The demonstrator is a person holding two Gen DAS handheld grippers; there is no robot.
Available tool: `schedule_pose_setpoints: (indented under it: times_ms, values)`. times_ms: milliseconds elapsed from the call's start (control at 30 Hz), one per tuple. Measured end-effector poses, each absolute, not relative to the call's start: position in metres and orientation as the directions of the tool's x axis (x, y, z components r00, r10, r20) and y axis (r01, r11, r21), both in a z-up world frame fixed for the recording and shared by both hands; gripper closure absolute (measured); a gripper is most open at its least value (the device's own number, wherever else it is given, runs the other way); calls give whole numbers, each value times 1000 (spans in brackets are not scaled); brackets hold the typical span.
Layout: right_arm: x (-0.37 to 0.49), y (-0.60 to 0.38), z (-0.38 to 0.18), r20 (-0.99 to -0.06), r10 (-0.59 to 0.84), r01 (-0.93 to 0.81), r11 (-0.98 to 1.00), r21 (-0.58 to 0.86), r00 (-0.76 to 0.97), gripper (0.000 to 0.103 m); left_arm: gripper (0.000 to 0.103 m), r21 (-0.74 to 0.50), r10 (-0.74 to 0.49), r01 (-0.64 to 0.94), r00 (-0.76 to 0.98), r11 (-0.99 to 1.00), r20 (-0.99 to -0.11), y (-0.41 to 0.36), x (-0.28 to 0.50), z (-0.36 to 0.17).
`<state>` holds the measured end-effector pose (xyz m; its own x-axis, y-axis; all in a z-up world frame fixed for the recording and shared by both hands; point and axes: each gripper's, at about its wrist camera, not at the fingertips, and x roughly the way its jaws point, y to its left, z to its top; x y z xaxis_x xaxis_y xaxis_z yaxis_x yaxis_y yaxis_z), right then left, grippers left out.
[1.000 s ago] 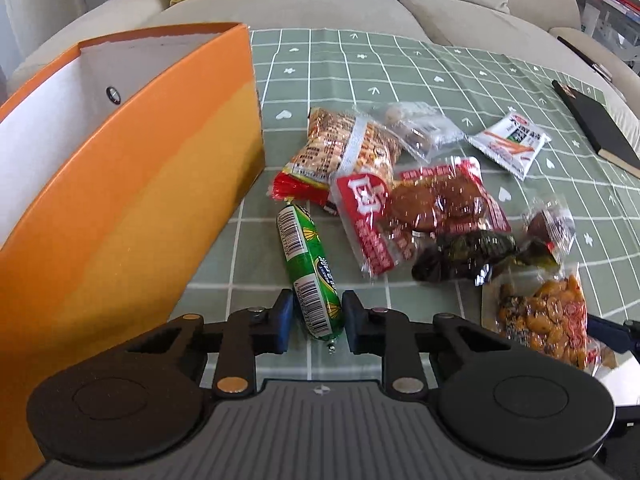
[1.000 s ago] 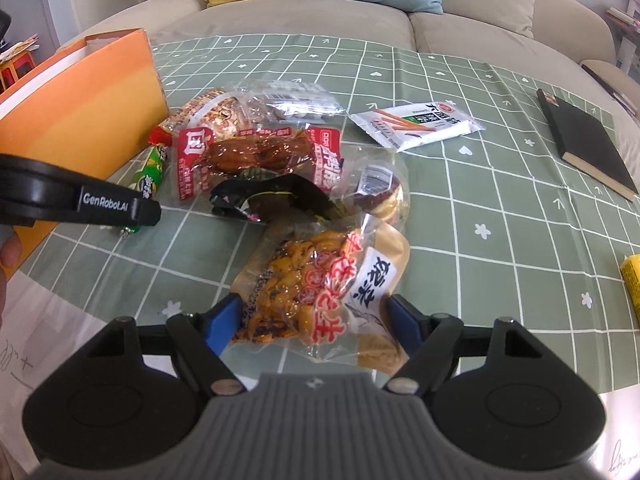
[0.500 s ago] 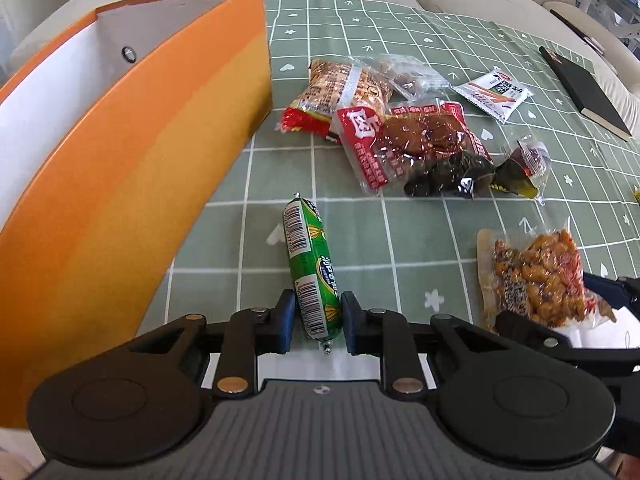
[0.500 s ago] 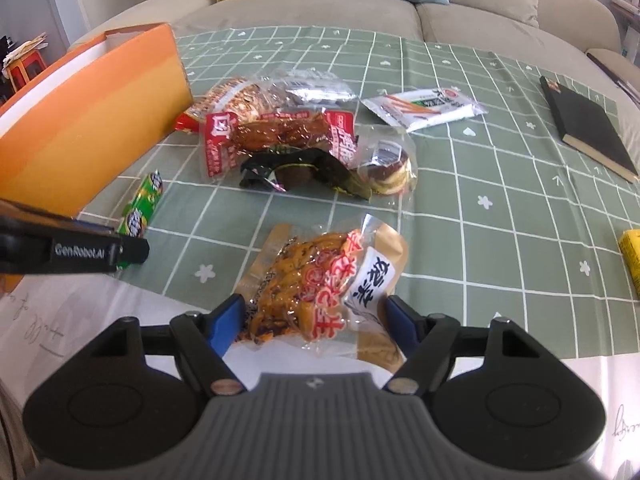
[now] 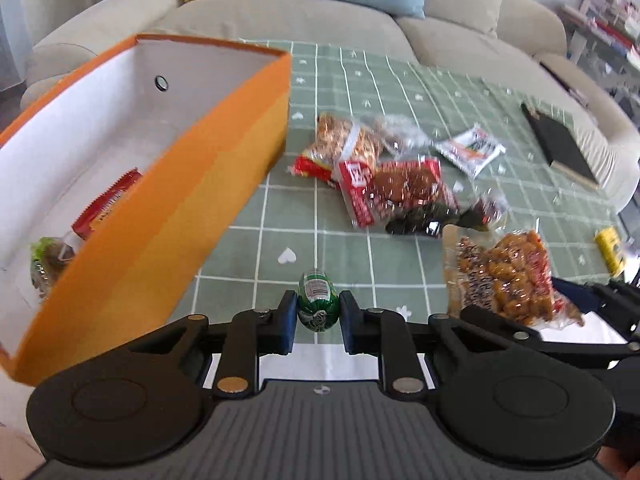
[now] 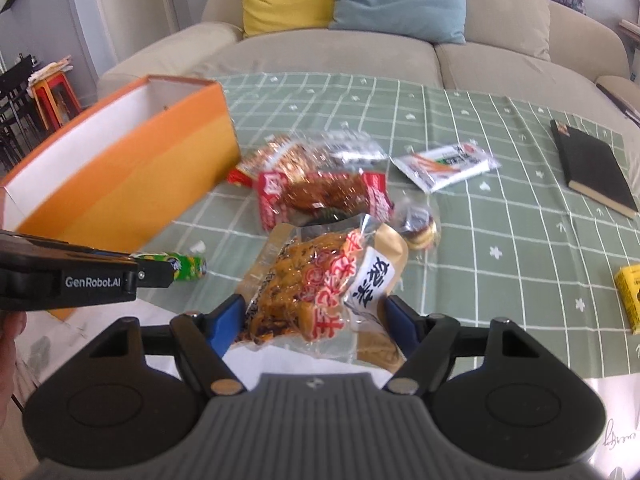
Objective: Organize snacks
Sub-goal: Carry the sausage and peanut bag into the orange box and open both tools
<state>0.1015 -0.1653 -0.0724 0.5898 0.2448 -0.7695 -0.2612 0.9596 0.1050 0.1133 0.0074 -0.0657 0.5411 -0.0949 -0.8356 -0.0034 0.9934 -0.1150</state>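
Observation:
A green sausage stick [image 5: 317, 298] hangs end-on above the checked cloth, with my left gripper [image 5: 318, 318] closing its jaws on it; both pads press its sides. From the right wrist it shows as the green sausage [image 6: 190, 267] poking out of the left gripper [image 6: 158, 274]. My right gripper [image 6: 316, 314] is shut on a clear packet of brown glazed snacks [image 6: 312, 280], lifted off the table; that packet [image 5: 504, 280] sits right of the sausage. The open orange box [image 5: 180, 220] stands close on the left.
Inside the box lie a red packet [image 5: 108, 200] and a greenish packet [image 5: 50, 256]. Several snack packets [image 6: 320, 196] are heaped mid-table, with a white packet [image 6: 448, 164], a black notebook [image 6: 596, 168] and a yellow box [image 6: 630, 296] to the right. A sofa stands behind.
Both grippers have risen, each carrying its snack off the cloth. The sausage, flat on the table before, now points end-on. The inside of the orange box has come into view.

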Motion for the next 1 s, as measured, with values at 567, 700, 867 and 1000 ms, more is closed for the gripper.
schedule_pose_setpoints:
  times_ms: [567,700,867,1000]
  values:
    - [119,-95,-12,-682,364,-420,903,91,635,30,79,-153,-81,-41,702,987,-707,64,104,9]
    - [126,-69,-1,-667,403,-481,874,75,627,30,79,-125,-33,-75,719,989,-694,87,109,20]
    - [142,-29,10,-655,449,-553,831,56,608,30,79,-86,26,-117,726,989,-687,118,115,29]
    - [156,7,16,-653,480,-610,791,35,586,30,79,-61,58,-142,707,988,-705,145,125,26]
